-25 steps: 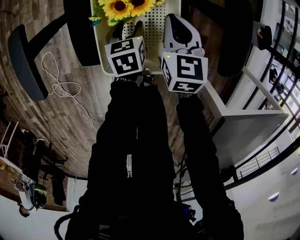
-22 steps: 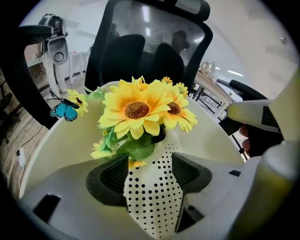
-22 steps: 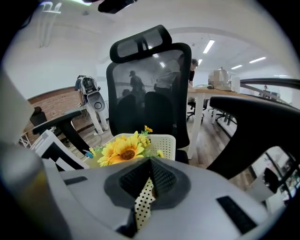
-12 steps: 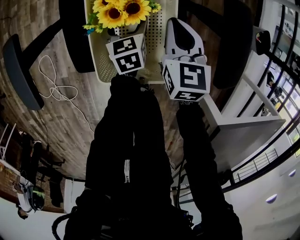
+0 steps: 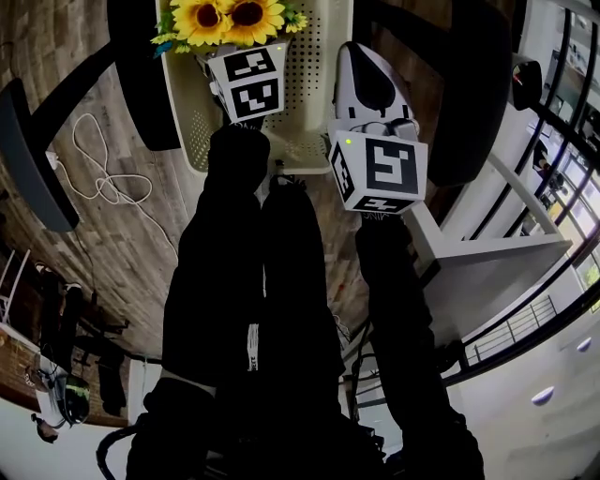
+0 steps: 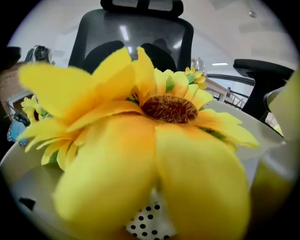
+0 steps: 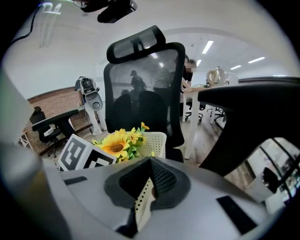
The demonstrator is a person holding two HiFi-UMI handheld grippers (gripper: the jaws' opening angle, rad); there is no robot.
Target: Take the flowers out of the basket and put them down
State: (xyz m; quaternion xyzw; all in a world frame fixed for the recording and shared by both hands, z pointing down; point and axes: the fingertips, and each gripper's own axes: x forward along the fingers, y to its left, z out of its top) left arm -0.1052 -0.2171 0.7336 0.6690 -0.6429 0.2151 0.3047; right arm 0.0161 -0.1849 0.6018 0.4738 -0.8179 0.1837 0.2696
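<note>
While the right gripper [image 7: 147, 186] sits where it was a sec. ago, clamped on the thin perforated wall of the white basket [image 5: 319, 103], the left gripper [image 5: 242, 54] has pushed fwd from the basket's near edge right up to the flowers [image 5: 225, 17] at its far end; its jaws have just been opening & now stand wide, nothing pinched; the left gripper view is filled by blurred yellow petals of the nearest sunflower, w/ a patch of dotted basket wall below them, so the bloom is just ahead of the jaws, poss. brushing them; can't tell whether any stem lies between; my reading: this is the approach for the grasp, w/ the basket steadied by the right, so the task is at its start & no flower is out; blooms face up, the big brown-centred head tipped slightly toward the left gripper; stems hidden under petals, leaves & the marker cube, but in the right gripper view the bunch stands above the rim, so the long axis prob. runs steeply, blooms on top, stems down into the basket.
</note>
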